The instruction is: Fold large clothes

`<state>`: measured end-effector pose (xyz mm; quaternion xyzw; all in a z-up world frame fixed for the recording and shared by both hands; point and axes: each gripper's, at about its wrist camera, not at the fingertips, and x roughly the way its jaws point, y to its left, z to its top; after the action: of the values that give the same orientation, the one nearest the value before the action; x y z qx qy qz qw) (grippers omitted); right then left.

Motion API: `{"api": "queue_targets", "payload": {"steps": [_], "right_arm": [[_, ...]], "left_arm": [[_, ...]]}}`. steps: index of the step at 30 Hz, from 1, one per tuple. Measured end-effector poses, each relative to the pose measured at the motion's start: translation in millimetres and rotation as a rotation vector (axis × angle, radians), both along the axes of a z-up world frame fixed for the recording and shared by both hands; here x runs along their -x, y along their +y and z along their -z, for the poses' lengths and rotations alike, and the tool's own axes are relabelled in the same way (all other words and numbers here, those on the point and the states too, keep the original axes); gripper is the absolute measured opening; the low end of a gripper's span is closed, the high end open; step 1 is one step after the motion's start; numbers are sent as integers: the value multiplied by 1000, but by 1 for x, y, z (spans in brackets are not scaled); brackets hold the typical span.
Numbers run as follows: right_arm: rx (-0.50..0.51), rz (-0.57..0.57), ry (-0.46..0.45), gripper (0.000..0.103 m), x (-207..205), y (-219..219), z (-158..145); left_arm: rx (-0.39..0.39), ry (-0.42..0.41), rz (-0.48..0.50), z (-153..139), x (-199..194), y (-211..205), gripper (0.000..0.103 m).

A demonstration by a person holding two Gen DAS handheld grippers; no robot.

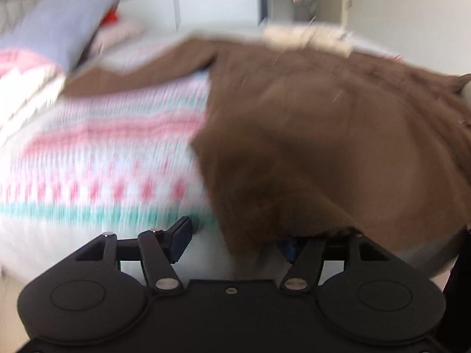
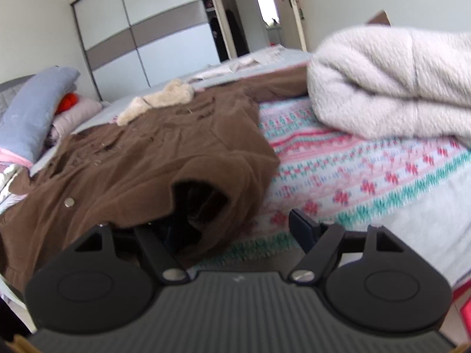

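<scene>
A brown coat [image 2: 153, 147] lay spread on a patterned bedspread [image 2: 368, 176], its fleece collar [image 2: 156, 100] at the far end and its hem nearest, its long axis running near to far. A folded white blanket [image 2: 391, 82] sat right of it; a grey pillow [image 2: 32, 108] lay far left. The left tongs [image 1: 235, 238] stood apart at the hem, cloth draped over one finger. The right tongs [image 2: 223, 226] stood apart at the hem's right corner, not clamped.
</scene>
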<state>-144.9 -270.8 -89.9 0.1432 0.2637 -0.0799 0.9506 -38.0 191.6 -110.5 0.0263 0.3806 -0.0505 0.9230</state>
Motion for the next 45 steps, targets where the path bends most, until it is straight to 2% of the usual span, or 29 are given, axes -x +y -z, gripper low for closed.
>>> {"api": "queue_targets", "payload": {"steps": [1, 2, 3, 4, 5, 6, 10, 13, 14, 16, 17, 20, 21, 23, 24, 26, 29, 30, 31, 33, 34, 37, 38, 41, 45], "right_arm": [[-14, 2, -4, 71, 1, -2, 2], [-27, -7, -8, 60, 2, -3, 3], [-42, -30, -11, 36, 1, -4, 3], [-61, -54, -13, 24, 0, -4, 1], [-78, -60, -23, 17, 0, -2, -2], [-74, -64, -41, 11, 2, 0, -9], [-26, -68, -206, 8, 19, 8, -55], [1, -48, -285, 8, 26, 5, -90], [9, -51, -292, 8, 25, 4, -98], [47, -30, -271, 7, 19, 3, -102], [67, -14, -245, 7, 13, 2, -100], [84, 7, -150, 8, 3, 0, -80], [78, 12, -120, 11, 2, -1, -71], [64, 37, -68, 14, 6, -2, -53], [56, 43, -50, 20, 12, -2, -47], [32, 44, -29, 28, 22, -1, -40], [25, 15, -8, 51, 40, 4, -42], [29, -5, -8, 58, 46, 9, -44], [36, -34, -10, 63, 53, 15, -47], [57, -114, -23, 85, 64, 29, -53], [68, -165, -31, 88, 67, 38, -55], [98, -310, -57, 94, 69, 66, -59], [110, -360, -63, 98, 68, 77, -59], [158, -478, -43, 100, 52, 111, -53], [205, -604, -21, 101, 19, 155, -43]], "left_arm": [[19, 25, -22, 6, 0, 5, 56], [69, 34, -48, 6, 0, 12, 38], [121, 26, -54, 3, 1, 17, 26], [169, -5, -55, -3, 4, 21, 6], [193, -39, -59, -11, 8, 23, 2], [206, -72, -63, -20, 13, 24, 1], [291, -230, -53, -70, 34, 32, 0], [263, -400, -34, -114, 58, 31, 0], [250, -424, -17, -126, 63, 31, 0], [240, -383, 18, -135, 65, 35, 0], [216, -345, 24, -134, 65, 36, 5], [90, -266, 30, -112, 69, 33, 8], [66, -220, 38, -100, 68, 33, 11], [78, -121, 32, -75, 66, 33, 30], [102, -74, 26, -62, 65, 33, 37], [160, -19, 28, -43, 62, 32, 64], [240, 0, 43, -29, 48, 29, 79], [274, 17, 49, -25, 41, 28, 80], [313, 37, 45, -19, 31, 30, 81], [388, 92, 23, -10, 12, 31, 80], [431, 125, 22, -5, 4, 33, 77], [574, 212, 63, 5, -7, 32, 35], [593, 209, 64, 1, -7, 30, 28], [718, 167, 101, -27, -4, 29, 26], [881, 62, 133, -80, -13, 24, 25]]}}
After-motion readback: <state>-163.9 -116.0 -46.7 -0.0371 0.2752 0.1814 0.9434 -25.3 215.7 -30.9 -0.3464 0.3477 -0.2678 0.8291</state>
